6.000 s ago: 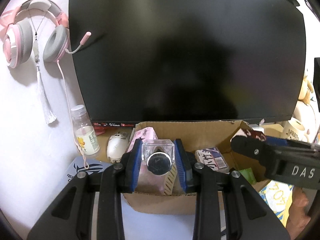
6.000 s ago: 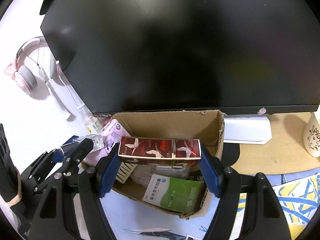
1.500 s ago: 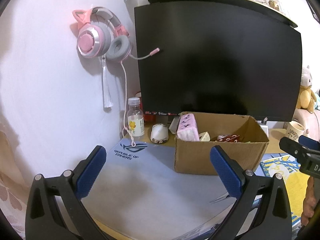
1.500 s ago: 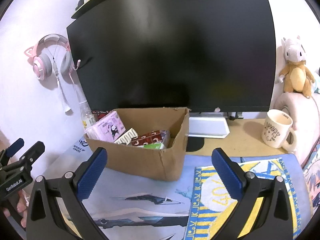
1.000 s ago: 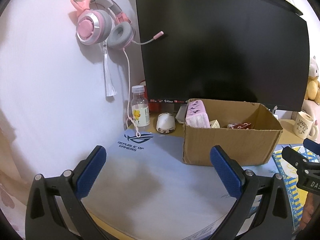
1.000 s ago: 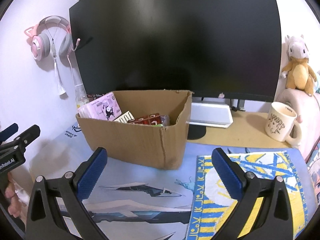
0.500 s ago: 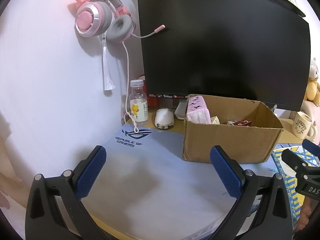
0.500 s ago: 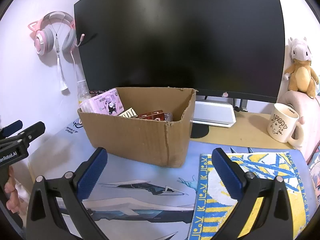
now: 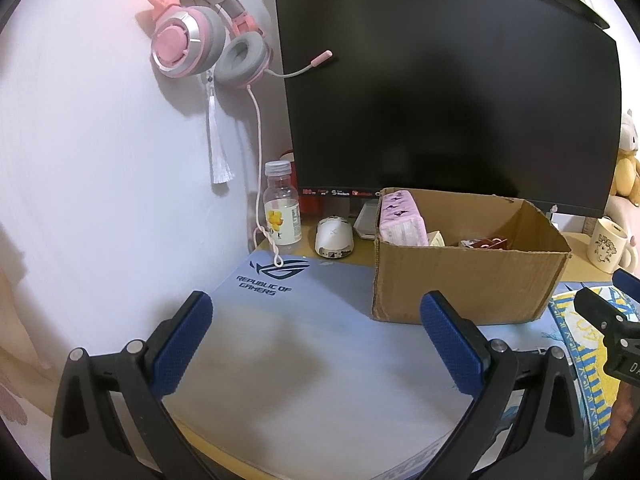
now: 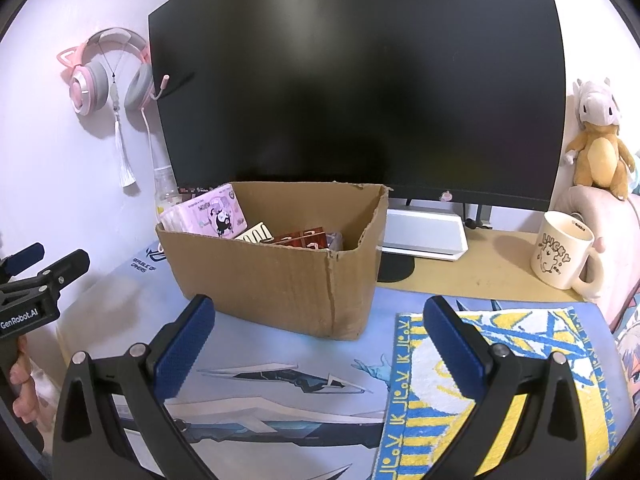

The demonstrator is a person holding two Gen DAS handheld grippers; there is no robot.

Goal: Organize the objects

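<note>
A white wall and a wide black curved monitor (image 10: 356, 88) back a wooden bench (image 10: 496, 264) covered in front by a pale blue printed desk mat (image 9: 304, 344). On that mat stands the open brown cardboard box (image 10: 280, 280), just in front of the monitor's lower edge. Inside it, a pink wrapped tissue pack (image 10: 208, 214) leans at the left end, a cream striped packet (image 10: 256, 234) sits beside it, and a dark red flat box with white bird prints (image 10: 304, 238) lies toward the middle — whatever is deeper is hidden by the front wall.

Both tools hang over the mat in front of the box and hold nothing: the left gripper (image 9: 316, 336) has its blue-padded fingers spread wide, and the right gripper (image 10: 318, 336) is spread likewise. I judge the filling step to be done or nearly so; the next move calls for picking a loose item and closing on it squarely.

Candidates to the box's left are a clear plastic bottle with a yellow flower label (image 9: 282, 216) and a white computer mouse (image 9: 334, 238), both near the wall. To the right, a cream mug with black drawing (image 10: 562, 256) stands on bare wood, well apart from the box. A yellow-and-blue patterned cloth (image 10: 496, 392) lies under the right fingers. Pink cat-ear headphones (image 9: 200, 44) hang on the wall, and an orange plush toy (image 10: 596, 140) sits at far right.
</note>
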